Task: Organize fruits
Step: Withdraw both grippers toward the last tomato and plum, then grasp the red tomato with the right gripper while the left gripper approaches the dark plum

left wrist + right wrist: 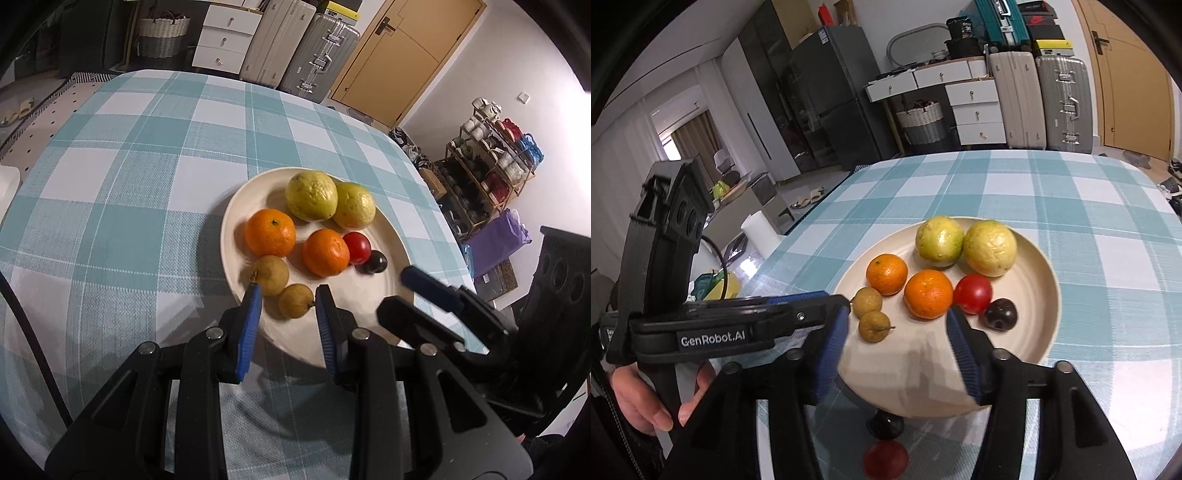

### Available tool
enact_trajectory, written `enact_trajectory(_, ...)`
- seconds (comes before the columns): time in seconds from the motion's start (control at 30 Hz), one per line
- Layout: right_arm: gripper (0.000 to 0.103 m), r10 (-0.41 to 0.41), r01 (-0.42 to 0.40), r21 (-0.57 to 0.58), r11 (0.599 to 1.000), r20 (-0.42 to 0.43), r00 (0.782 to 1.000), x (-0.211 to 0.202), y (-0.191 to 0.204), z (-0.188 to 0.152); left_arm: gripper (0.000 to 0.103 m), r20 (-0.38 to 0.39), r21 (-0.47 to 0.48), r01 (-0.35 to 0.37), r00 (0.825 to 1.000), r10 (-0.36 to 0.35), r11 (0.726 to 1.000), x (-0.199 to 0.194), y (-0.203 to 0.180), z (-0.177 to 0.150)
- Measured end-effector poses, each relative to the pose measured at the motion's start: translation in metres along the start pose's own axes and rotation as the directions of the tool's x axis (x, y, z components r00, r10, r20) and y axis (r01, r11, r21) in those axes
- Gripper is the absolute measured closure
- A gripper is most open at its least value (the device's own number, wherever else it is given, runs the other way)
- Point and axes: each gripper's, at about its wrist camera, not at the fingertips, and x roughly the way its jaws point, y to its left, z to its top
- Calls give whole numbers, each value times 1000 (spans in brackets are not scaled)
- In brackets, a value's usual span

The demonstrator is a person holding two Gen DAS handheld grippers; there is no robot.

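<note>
1. Hold left gripper (288,290) narrowly apart, empty, above near longan (293,301) on plate (236,206);
2. Lower right gripper (897,315), jaws apart and empty, squarely astride dark plum (885,424) on tablecloth (1071,184) near plate.

A cream plate (1039,291) rests on a desk (122,192) covered in a teal-and-white check cloth. It carries two yellow-green guavas (312,196), two bright orange mandarins (270,232), two tan-brown longans (271,275), one red tomato (357,248) and one near-black plum (376,263). Each black claw, left (288,299) and right (897,325), has blue ribbed pads (964,358).
</note>
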Motion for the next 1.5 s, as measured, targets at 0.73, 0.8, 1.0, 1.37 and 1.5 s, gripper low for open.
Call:
enact_trajectory(0.73, 20, -84, 82, 43, 996, 72, 994, -63, -10, -37, 33, -5, 71, -47, 999, 47, 996, -29, -27, -59)
enact_trajectory(0.8, 19, -86, 83, 44, 996, 64, 994, -66, -9, -43, 29, -8, 67, -53, 999, 53, 996, -31, -27, -64)
enact_trajectory(1.0, 18, -91, 89, 39, 995, 44, 995, -71, -7, -62, 21, -13, 60, -92, 996, 93, 994, -36, -26, -79)
enact_trajectory(1.37, 17, -89, 88, 43, 995, 29, 996, -77, -3, -77, 15, -16, 74, -212, 977, 214, 974, -42, -25, -100)
enact_trajectory(1.5, 17, -85, 84, 43, 996, 24, 996, -77, -1, -80, 12, -22, 68, -226, 974, 227, 972, -42, -24, -104)
